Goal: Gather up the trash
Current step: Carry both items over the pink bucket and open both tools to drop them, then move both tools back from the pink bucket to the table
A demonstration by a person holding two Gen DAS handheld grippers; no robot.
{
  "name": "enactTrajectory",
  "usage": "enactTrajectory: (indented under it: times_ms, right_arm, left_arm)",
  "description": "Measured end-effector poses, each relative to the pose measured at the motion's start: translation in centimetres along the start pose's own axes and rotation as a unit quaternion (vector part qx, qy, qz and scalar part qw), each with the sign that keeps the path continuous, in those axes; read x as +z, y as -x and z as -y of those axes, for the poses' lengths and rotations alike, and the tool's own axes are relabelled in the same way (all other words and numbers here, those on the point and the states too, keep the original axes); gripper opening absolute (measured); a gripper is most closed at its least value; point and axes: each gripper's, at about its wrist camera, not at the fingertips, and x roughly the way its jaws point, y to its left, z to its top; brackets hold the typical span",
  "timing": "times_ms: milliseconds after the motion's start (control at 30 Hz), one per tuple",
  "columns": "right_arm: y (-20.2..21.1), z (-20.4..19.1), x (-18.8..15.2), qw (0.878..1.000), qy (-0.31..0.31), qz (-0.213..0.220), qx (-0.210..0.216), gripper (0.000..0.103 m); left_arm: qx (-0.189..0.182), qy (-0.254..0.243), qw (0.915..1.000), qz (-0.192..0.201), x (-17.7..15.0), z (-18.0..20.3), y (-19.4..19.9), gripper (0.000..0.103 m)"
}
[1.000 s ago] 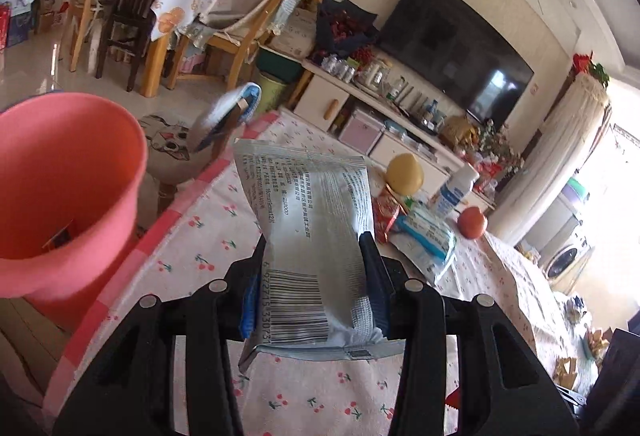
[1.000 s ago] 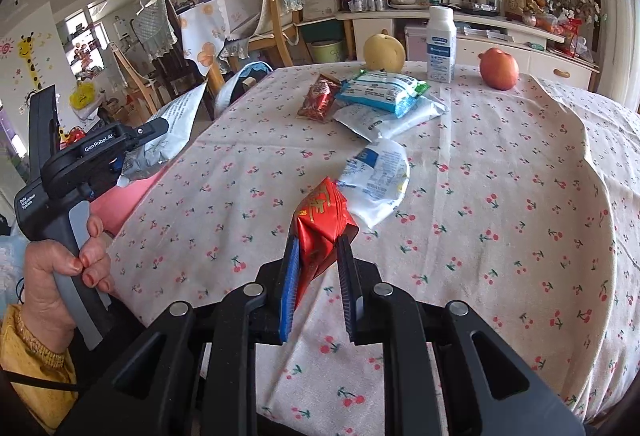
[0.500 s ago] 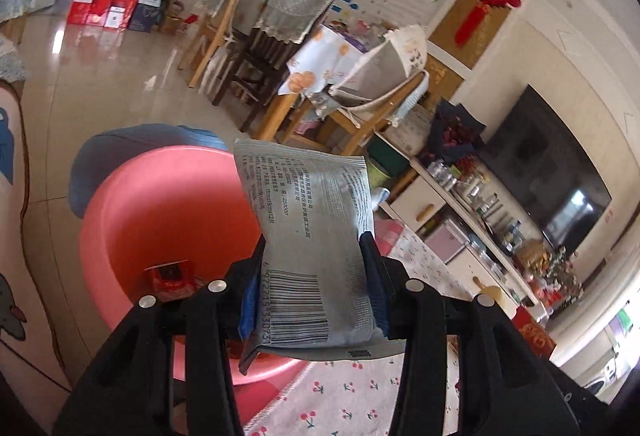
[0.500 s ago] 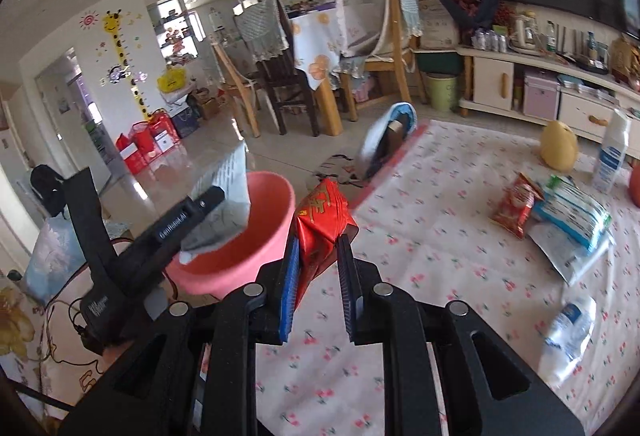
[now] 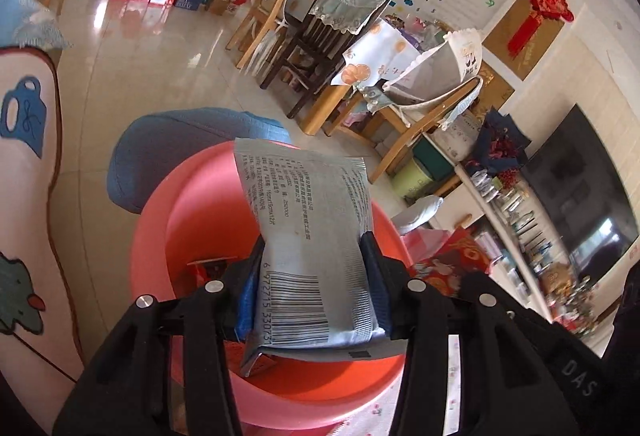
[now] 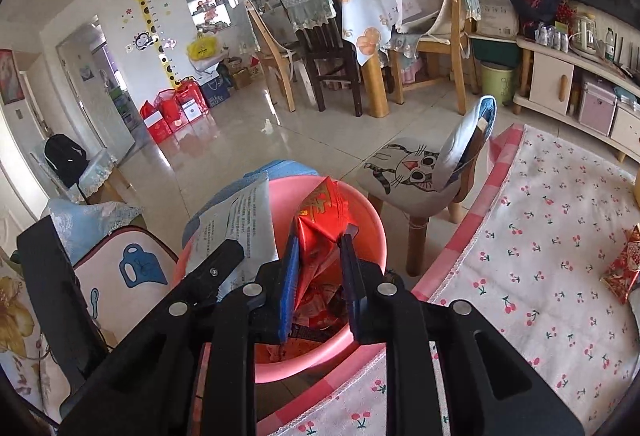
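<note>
In the lower middle of both views we see the round pink plastic bin (image 5: pixel 208 220), standing on the floor beside the table with the white cherry-print cloth (image 6: pixel 560 236) at the lower right. Some red wrappers lie already at its bottom.

Over the bin, the left gripper (image 5: pixel 310 248) has the grey-white foil packet with a printed barcode (image 5: pixel 308 236) between its blue pads. The pads touch both sides of the packet, while the jaws are opening. The packet stands upright and rises above the fingertips.

The right gripper (image 6: pixel 318 242) is also over the bin. The crumpled red foil wrapper (image 6: pixel 320 220) sits between its fingers, and its jaws are opening too; the right pad seems hardly to press on it.
</note>
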Motion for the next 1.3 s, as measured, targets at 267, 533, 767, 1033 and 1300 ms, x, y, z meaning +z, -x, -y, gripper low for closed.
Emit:
enactTrajectory:
  times_ms: [267, 533, 767, 1033, 1300]
  right_arm:
    - [2.1, 2.2, -1.3, 0.999, -0.032, 0.020, -0.031, 0.068]
    - [8.1, 4.5, -4.1, 0.991, -0.009, 0.059, -0.123, 0.092]
    - [12.5, 7.0, -9.2, 0.980, 0.003, 0.056, -0.190, 0.092]
    - [16.1, 9.9, -13.6, 0.975, -0.027, 0.072, -0.209, 0.092]
    - [18.5, 12.5, -15.1, 0.968, -0.052, 0.095, -0.228, 0.092]
  left_arm:
    - [0.021, -0.022, 0.9995, 0.011, -0.3, 0.4, -0.1, 0.076]
    - [0.030, -0.090, 0.9951, 0.029, -1.2, 3.0, 0.5, 0.086]
    - [-0.001, -0.166, 0.9857, 0.025, -3.3, 6.3, 1.2, 0.095]
    - [-0.029, -0.225, 0.9738, 0.021, -6.0, 9.2, 1.9, 0.095]
    - [-0.016, -0.293, 0.9557, 0.016, -9.0, 12.1, 1.9, 0.095]
